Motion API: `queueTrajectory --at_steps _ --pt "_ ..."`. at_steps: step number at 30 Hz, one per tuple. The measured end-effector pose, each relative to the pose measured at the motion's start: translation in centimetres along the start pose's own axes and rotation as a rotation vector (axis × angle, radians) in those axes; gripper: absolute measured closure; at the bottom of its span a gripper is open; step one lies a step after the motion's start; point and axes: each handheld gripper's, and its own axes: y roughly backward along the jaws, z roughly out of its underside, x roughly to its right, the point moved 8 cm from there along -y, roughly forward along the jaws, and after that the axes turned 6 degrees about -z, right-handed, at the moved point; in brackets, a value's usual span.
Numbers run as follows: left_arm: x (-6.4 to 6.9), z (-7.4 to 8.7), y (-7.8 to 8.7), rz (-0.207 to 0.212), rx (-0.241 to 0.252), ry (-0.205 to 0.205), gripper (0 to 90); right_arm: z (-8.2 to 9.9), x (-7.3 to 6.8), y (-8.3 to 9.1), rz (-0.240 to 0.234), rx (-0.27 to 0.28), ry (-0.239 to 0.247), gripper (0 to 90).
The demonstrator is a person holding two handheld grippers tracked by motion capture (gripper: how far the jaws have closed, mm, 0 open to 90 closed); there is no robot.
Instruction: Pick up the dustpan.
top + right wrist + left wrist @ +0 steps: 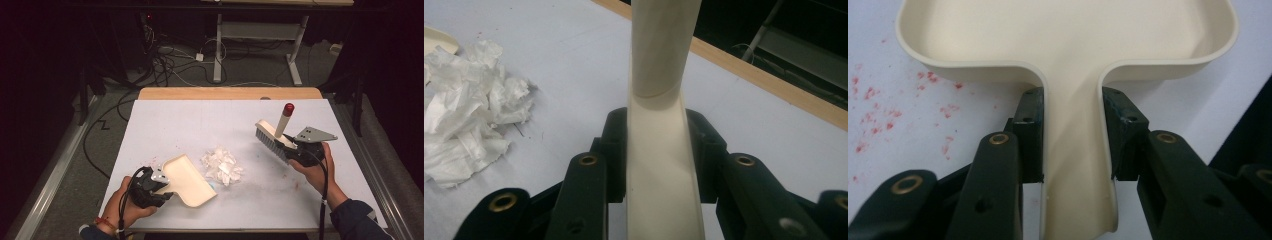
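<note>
A cream dustpan (187, 180) lies on the white table near the front left, its open side toward the paper. My left gripper (159, 184) is shut on the dustpan's handle (1075, 150), one black pad on each side. A heap of crumpled white paper scraps (221, 165) sits in the middle, just right of the dustpan, and appears at the left of the right gripper view (469, 125). A cream brush (271, 136) with grey bristles and a red-capped handle is held above the table at the right. My right gripper (294, 147) is shut on the brush handle (659, 150).
The white tabletop (180, 120) carries faint red specks (873, 115) near the dustpan. A wooden strip (230, 93) edges the far side. Beyond it on the floor lie tangled cables (170, 62) and a white desk frame (260, 35).
</note>
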Motion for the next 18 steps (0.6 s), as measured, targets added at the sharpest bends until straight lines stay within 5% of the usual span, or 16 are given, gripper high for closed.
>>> queueTrajectory --at_steps 18 --pt "0.5 -0.5 -0.3 0.007 0.0 0.009 62.8 -0.5 -0.7 -1.5 -0.014 0.01 0.005 68.1"
